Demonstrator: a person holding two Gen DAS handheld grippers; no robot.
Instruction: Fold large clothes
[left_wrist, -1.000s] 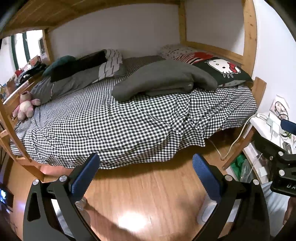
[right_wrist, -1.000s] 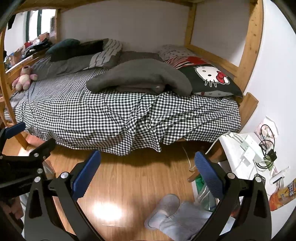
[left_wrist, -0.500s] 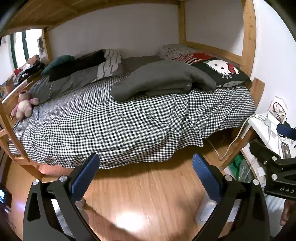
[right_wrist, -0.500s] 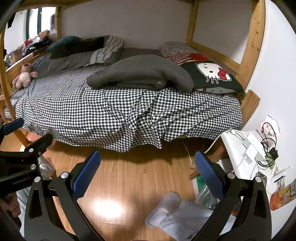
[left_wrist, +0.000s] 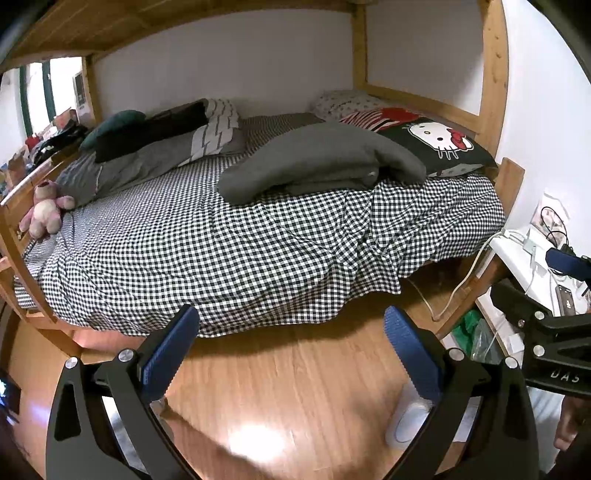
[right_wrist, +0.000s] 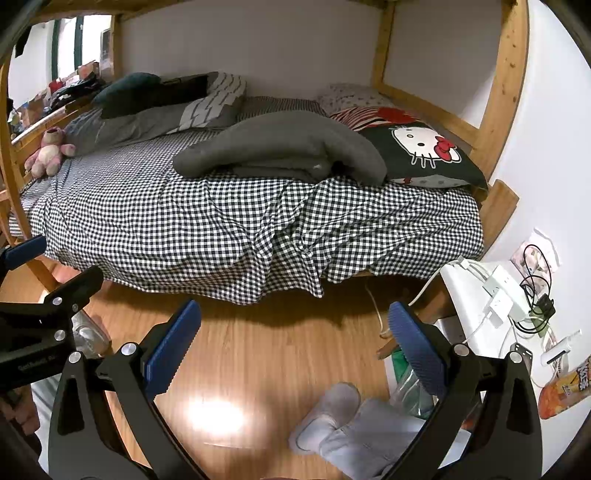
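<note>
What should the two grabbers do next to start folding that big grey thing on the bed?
Probably move both forward toward the grey garment. The left gripper and right gripper are open, empty and over the wooden floor, while the garment lies bunched on the checkered sheet, out of reach.

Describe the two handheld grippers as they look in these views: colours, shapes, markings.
Both match. The left gripper and the right gripper each have two matte black, angular arms with triangular cut-outs and silver round bolts, tipped with blue ribbed pads. Seen side-on from the other camera, each body carries small pale lettering, too blurred to read surely. No cables show on either. No sleeve is clearly visible.
</note>
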